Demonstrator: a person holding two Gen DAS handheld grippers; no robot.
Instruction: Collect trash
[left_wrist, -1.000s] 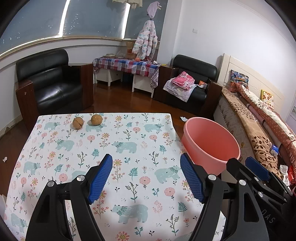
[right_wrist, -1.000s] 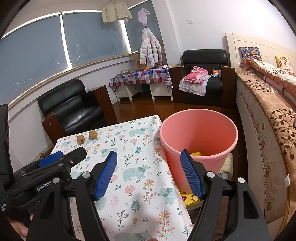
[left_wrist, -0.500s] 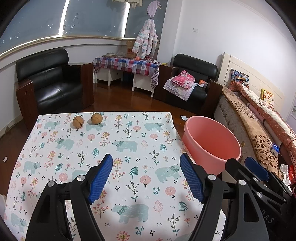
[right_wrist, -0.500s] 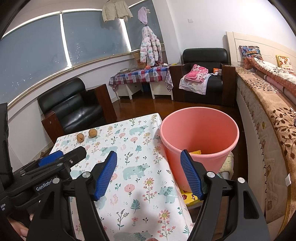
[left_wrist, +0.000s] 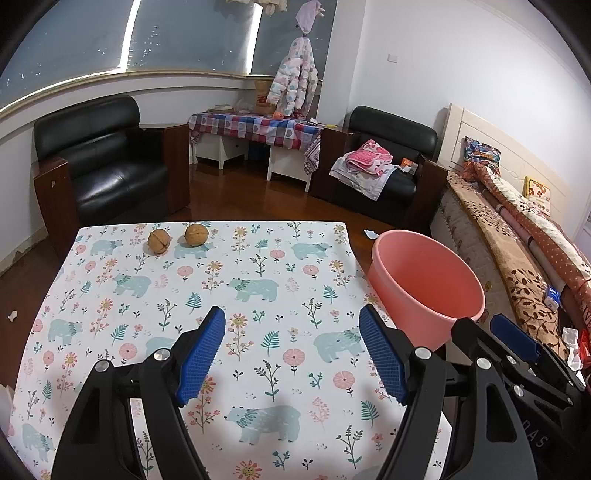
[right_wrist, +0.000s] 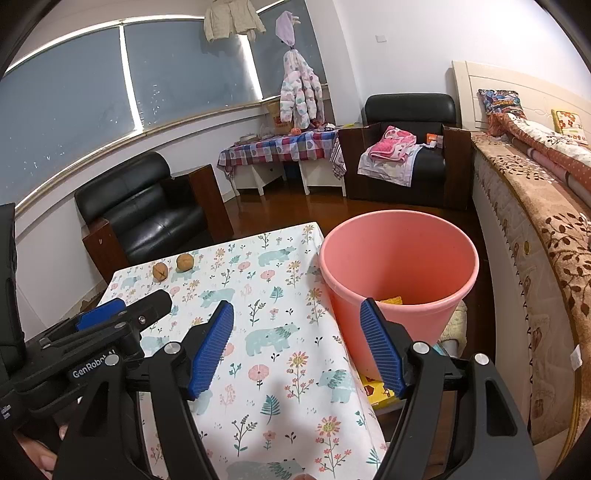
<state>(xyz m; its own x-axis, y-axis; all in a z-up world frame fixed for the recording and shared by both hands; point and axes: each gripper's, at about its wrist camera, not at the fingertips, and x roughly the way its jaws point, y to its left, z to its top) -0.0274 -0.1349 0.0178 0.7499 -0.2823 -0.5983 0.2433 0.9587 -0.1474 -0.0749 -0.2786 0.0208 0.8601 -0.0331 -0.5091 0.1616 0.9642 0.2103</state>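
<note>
Two brown walnuts (left_wrist: 159, 240) (left_wrist: 196, 234) lie side by side near the far left edge of the table (left_wrist: 258, 280), which has a floral bear-print cloth. The same walnuts (right_wrist: 160, 272) (right_wrist: 184, 261) show small in the right wrist view. A pink bucket (left_wrist: 428, 284) (right_wrist: 399, 258) stands off the table's right edge, with something yellow inside at its bottom. My left gripper (left_wrist: 291, 350) hovers open over the near part of the table with nothing between its blue pads. My right gripper (right_wrist: 297, 345) is open too, over the table's right edge next to the bucket.
A black armchair (left_wrist: 107, 166) stands beyond the table at the left. A second black chair (left_wrist: 384, 173) with folded clothes and a checked-cloth side table (left_wrist: 258, 127) sit at the back. A bed (left_wrist: 517, 236) with patterned blankets runs along the right. Scraps of paper lie on the wooden floor.
</note>
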